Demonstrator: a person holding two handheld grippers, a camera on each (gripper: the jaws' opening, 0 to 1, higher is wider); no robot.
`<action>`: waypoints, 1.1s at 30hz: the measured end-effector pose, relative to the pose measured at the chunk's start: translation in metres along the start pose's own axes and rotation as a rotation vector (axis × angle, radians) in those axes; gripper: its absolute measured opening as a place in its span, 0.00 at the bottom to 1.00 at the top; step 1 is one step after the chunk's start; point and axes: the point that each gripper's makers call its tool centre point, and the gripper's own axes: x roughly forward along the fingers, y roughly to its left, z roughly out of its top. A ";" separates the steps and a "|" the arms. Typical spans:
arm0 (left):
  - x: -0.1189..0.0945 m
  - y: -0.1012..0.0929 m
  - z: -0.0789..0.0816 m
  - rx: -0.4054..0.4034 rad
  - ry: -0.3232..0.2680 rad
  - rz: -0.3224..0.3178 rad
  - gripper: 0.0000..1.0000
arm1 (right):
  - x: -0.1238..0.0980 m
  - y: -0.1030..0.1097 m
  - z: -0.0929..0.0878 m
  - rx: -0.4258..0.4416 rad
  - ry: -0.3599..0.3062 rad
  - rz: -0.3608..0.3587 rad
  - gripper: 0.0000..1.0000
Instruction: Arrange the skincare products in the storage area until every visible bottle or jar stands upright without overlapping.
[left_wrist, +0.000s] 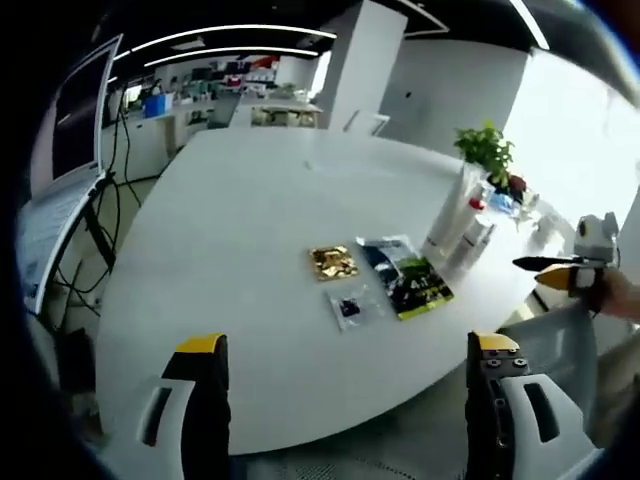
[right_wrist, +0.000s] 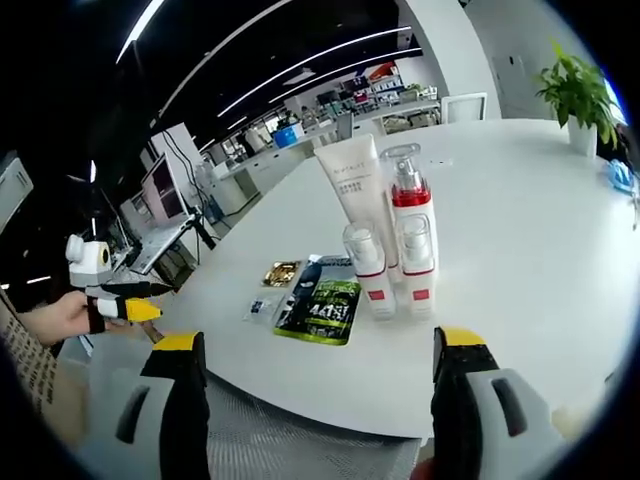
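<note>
The white table (left_wrist: 240, 260) spreads wide and mostly bare, its rounded near edge just ahead of both tools. By that edge in the right gripper view stand a white tube (right_wrist: 357, 190), a tall pump bottle (right_wrist: 410, 225) and two short bottles (right_wrist: 367, 270), all upright and close together. Beside them lie a green packet (right_wrist: 325, 308), a gold packet (right_wrist: 281, 273) and a small clear packet (right_wrist: 259, 308), flat. The left gripper (left_wrist: 345, 350) and right gripper (right_wrist: 318, 345) hang off the table with jaws wide apart, holding nothing.

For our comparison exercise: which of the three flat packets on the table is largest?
The dark packet with green print, clearly bigger than the gold packet and the small clear packet.
</note>
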 end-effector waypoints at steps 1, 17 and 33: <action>0.000 -0.001 0.000 0.008 0.000 0.003 0.97 | 0.000 0.000 0.000 0.000 0.004 -0.001 0.94; 0.000 -0.003 0.000 -0.013 -0.039 -0.048 0.96 | 0.002 0.000 -0.004 -0.036 0.033 -0.027 0.94; 0.002 0.001 -0.001 -0.063 -0.037 -0.051 0.92 | 0.000 -0.004 -0.003 -0.035 0.020 -0.047 0.93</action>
